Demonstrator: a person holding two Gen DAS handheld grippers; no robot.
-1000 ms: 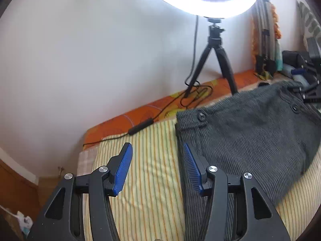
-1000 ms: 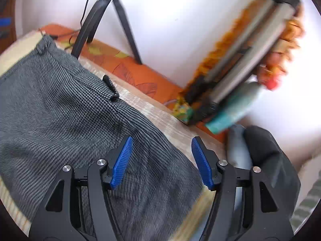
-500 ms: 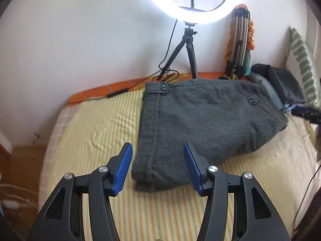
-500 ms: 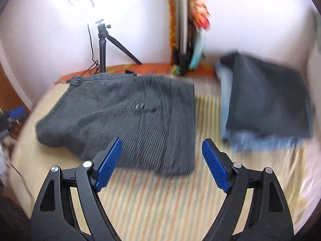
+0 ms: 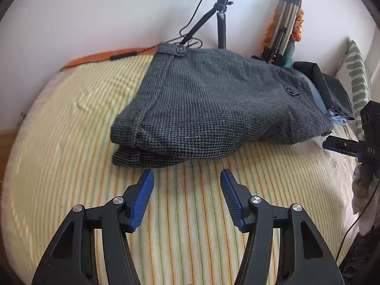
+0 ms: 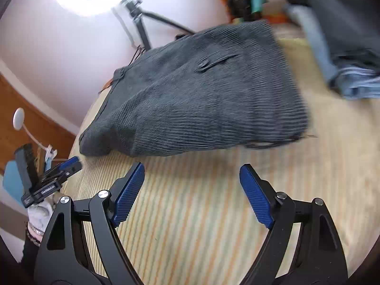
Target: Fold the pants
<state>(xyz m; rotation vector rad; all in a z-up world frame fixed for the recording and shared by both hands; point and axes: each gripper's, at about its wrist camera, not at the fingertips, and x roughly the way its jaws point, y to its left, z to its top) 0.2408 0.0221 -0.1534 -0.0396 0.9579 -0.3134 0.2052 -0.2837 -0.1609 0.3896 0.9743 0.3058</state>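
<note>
The dark grey checked pants (image 5: pixel 209 104) lie folded in a thick stack on the striped yellow bedsheet (image 5: pixel 190 213), waistband button toward the wall. They also show in the right wrist view (image 6: pixel 201 95), blurred. My left gripper (image 5: pixel 187 180) is open and empty, just in front of the stack's near edge. My right gripper (image 6: pixel 192 173) is open wide and empty, in front of the pants. The right gripper shows at the right edge of the left wrist view (image 5: pixel 342 144); the left gripper shows at the left of the right wrist view (image 6: pixel 57 173).
A ring light on a tripod (image 5: pixel 220 23) stands at the wall behind the pants, with a cable (image 5: pixel 123 55) along the bed edge. A pile of folded dark and blue clothes (image 5: pixel 330 90) lies right of the pants, beside a striped pillow (image 5: pixel 358 80).
Both grippers have pulled back from the pants toward the near side of the bed. The pants lie folded and still. The right gripper has opened wider.
</note>
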